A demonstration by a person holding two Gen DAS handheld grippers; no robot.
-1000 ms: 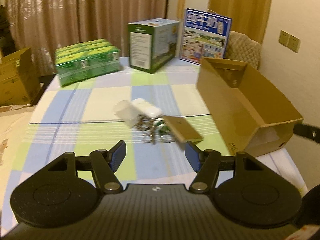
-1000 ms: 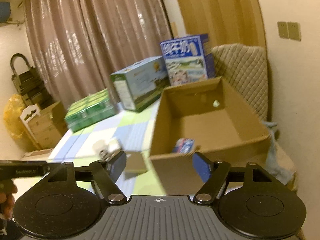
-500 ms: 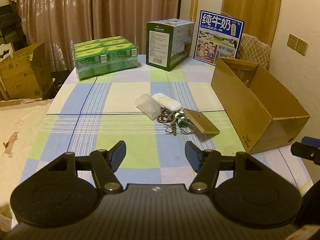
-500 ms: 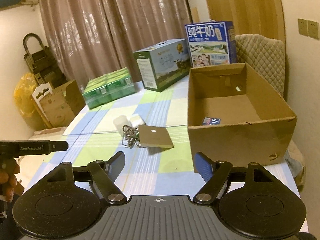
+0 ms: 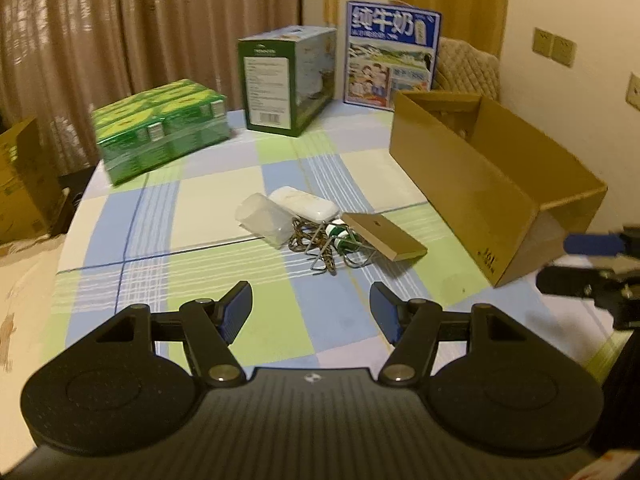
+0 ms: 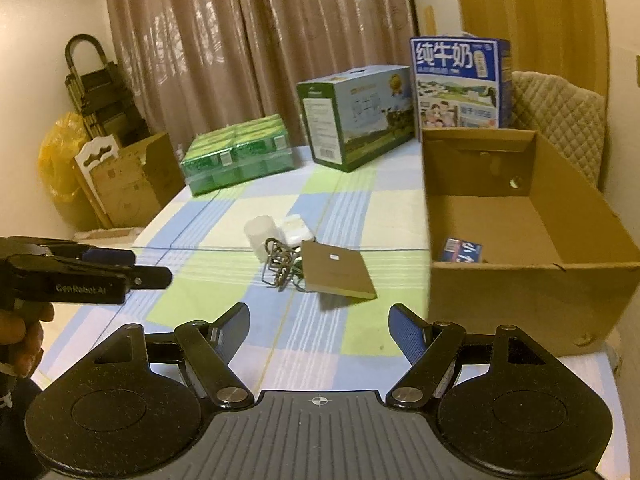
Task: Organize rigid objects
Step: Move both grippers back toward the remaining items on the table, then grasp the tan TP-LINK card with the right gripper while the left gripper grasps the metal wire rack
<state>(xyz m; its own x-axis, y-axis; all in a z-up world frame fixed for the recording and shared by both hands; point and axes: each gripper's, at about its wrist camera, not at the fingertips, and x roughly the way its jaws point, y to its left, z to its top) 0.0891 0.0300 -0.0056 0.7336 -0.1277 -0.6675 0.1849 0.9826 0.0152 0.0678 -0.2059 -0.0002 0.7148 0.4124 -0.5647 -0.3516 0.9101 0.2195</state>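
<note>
Grippers come first in both wrist views: the left gripper (image 5: pixel 311 307) and the right gripper (image 6: pixel 319 322) each hover above the near edge of the checked tablecloth (image 5: pixel 264 320), jaws spread apart with nothing between them. In the right wrist view, the left gripper shows again at the left edge, held in a hand (image 6: pixel 22 334).

Farther in, near the middle of the table, a small cluster of loose things lies together. Closest is a flat brown booklet (image 6: pixel 335 273), one end propped on a tangle of wire and cord (image 5: pixel 320 246) with a small green-and-white piece (image 5: pixel 340 236) in it. Just behind sit a frosted plastic container (image 5: pixel 264 218) and a white case (image 5: pixel 305 205), touching each other.

To the right of the cluster stands an open cardboard box (image 6: pixel 532 280), its top open. A small blue packet (image 6: pixel 460 251) lies on its floor, near the front-left corner.

Beyond, along the far edge of the table, are a wrapped pack of green cartons (image 5: pixel 160 128), a green-and-blue carton box (image 5: pixel 288 80) and an upright blue milk box (image 5: pixel 390 54). Brown curtains (image 6: pixel 260 40) hang behind them.
</note>
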